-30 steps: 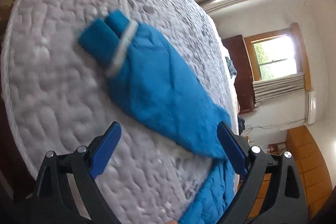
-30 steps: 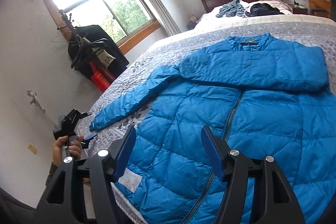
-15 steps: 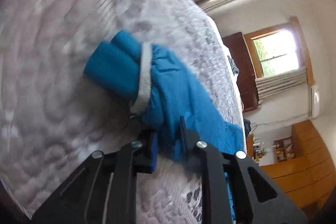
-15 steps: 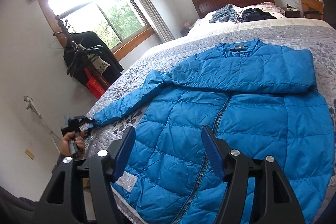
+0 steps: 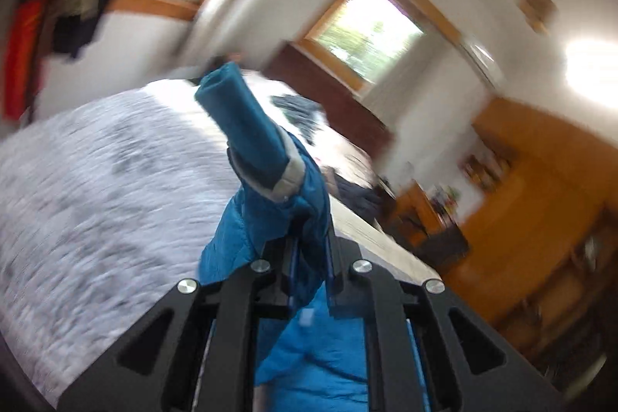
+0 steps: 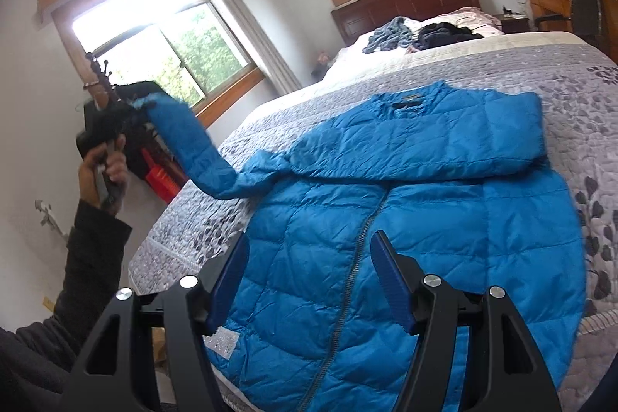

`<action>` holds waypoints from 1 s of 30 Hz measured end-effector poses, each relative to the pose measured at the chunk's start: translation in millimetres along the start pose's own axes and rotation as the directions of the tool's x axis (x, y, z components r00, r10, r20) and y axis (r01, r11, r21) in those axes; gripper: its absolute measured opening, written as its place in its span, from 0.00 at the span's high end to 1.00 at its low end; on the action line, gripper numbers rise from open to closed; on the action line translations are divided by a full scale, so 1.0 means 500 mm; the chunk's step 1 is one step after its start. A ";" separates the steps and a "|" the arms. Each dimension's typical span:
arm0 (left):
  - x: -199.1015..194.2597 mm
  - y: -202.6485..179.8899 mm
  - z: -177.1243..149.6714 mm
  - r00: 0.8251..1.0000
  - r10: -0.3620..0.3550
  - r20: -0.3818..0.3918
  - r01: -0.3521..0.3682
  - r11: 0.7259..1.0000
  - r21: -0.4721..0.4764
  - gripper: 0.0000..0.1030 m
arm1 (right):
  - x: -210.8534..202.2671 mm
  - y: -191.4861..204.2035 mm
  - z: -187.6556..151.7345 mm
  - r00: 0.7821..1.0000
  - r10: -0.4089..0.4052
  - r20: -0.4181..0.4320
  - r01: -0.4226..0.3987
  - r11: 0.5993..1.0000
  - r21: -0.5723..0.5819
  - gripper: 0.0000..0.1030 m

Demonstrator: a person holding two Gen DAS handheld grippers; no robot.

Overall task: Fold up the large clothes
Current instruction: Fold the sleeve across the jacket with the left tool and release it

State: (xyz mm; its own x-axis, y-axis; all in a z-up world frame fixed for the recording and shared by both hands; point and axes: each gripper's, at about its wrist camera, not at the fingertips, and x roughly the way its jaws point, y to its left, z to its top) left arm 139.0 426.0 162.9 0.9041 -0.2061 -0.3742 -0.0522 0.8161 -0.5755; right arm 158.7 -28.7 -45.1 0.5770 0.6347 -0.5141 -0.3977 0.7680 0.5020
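A blue puffer jacket point(image 6: 405, 219) lies zip-up on the grey quilted bed point(image 6: 579, 95), its right sleeve point(image 6: 444, 145) folded across the chest. My left gripper point(image 5: 309, 242) is shut on the left sleeve point(image 5: 270, 188) near the cuff point(image 5: 243, 126), which sticks up beyond the jaws. In the right wrist view that sleeve point(image 6: 185, 149) hangs lifted off the bed from the left gripper point(image 6: 112, 122) in a person's hand point(image 6: 100, 172). My right gripper point(image 6: 309, 277) is open above the jacket's lower front, holding nothing.
Loose dark clothes point(image 6: 417, 35) lie near the wooden headboard point(image 6: 417, 2). A coat stand with dark garments point(image 6: 131, 126) and a red item point(image 6: 162, 180) sits by the window left of the bed. Wooden furniture point(image 6: 552, 2) lines the right wall.
My left gripper closed on the left sleeve near its cuff and lifted it off the bed, up and away to the left. The right gripper stayed open over the jacket's lower front.
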 end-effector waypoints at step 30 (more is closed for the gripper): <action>0.418 -0.235 -0.490 0.803 -0.132 -0.582 0.339 0.903 0.263 0.25 | 0.183 -0.307 0.251 0.964 0.142 -0.227 -0.031 0.901 0.433 0.33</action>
State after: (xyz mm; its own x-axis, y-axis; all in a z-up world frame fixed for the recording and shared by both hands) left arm 230.3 155.0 -26.0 0.4858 -0.5872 -0.6475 0.3711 0.8092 -0.4555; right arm 362.3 -99.2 -81.9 0.3377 0.7399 -0.5818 -0.0672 0.6355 0.7692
